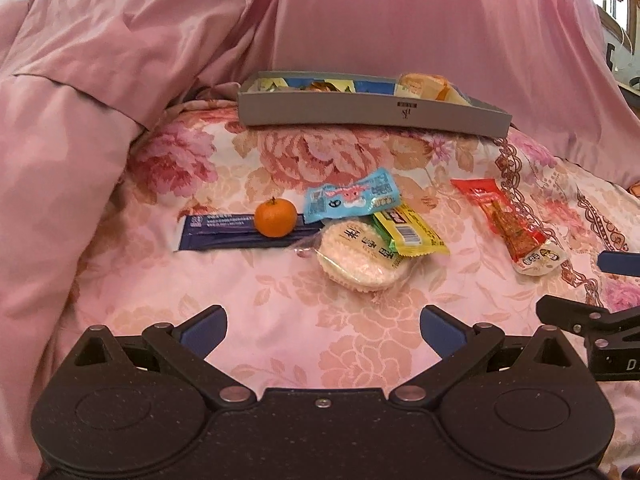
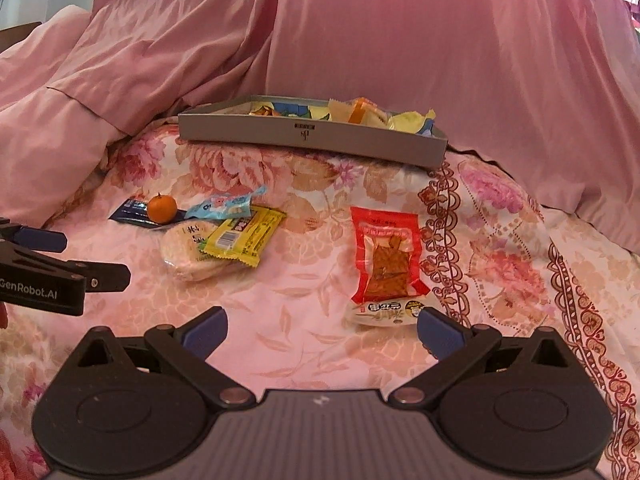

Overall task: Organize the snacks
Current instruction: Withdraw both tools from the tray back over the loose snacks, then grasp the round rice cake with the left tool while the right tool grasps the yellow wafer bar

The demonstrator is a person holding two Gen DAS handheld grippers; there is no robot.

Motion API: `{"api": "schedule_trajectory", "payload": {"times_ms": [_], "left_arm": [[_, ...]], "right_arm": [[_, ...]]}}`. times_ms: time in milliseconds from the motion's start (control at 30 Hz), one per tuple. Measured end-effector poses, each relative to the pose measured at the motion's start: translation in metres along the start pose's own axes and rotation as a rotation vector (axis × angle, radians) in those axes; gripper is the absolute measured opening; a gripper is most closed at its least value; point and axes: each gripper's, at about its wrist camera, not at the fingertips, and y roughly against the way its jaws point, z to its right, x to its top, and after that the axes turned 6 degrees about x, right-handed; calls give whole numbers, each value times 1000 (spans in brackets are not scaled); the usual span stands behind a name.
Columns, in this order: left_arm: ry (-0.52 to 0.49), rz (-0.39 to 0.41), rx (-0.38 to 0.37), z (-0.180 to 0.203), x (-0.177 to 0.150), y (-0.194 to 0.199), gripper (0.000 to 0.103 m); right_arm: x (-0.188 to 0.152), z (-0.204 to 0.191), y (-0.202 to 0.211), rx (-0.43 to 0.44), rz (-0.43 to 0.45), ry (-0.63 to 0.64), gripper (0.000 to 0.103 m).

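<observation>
Pink floral bedspread (image 1: 280, 320) is filling both views, with plain pink bedding (image 1: 100, 80) bunching up at upper left. Grey tray (image 1: 372, 110) is sitting at upper centre of the frame, already holding several wrapped snacks. Loose snacks are lying mid-frame: mandarin (image 1: 275, 217) is resting on a dark blue flat packet (image 1: 216, 232); light blue packet (image 1: 351, 197) is lying just right of it, overlapping a yellow-green packet (image 1: 412, 232), which is lying on a round rice cracker pack (image 1: 360, 258). Red snack packet (image 2: 386, 256) is lying apart to the right, its white end near the lower edge.

Left gripper (image 1: 323, 330) is hovering low at bottom centre of its view, jaws spread wide, holding nothing. Right gripper (image 2: 322, 330) is doing the same, jaws wide apart and empty, its right finger pad (image 2: 438, 330) just beside the red packet's white end; contact cannot be told.
</observation>
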Motion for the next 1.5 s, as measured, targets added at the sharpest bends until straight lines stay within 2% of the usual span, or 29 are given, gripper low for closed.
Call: {"api": "schedule_trajectory", "payload": {"times_ms": [200,367,567,833,1033,1133,1233,1333,1400,1500], "left_arm": [[-28,3,5,0,-1,-10,102],[-60,12,9,-3,0,-19,102],[-173,56,-5,0,1,-29,102],[-243,71,-44,3,1,-33,102],[-289,81,-52,1,3,-29,102],[-294,79,-55,-1,5,-29,102],[-308,84,-62,0,5,-30,102],[-323,89,-68,2,6,-33,102],[-334,90,-75,5,8,-37,102],[-358,93,-91,9,11,-43,102]], "right_arm": [[-6,1,-10,11,-9,8,103],[-10,6,-19,57,-27,-9,103],[-7,12,-29,83,-31,-16,103],[47,20,-67,243,-66,-75,103],[82,4,-114,381,-147,-123,103],[88,-6,-136,381,-184,-92,102],[87,-7,-150,369,-215,-107,89],[81,0,-157,363,-244,-147,81],[78,5,-156,370,-237,-162,75],[76,12,-150,371,-227,-142,61]]}}
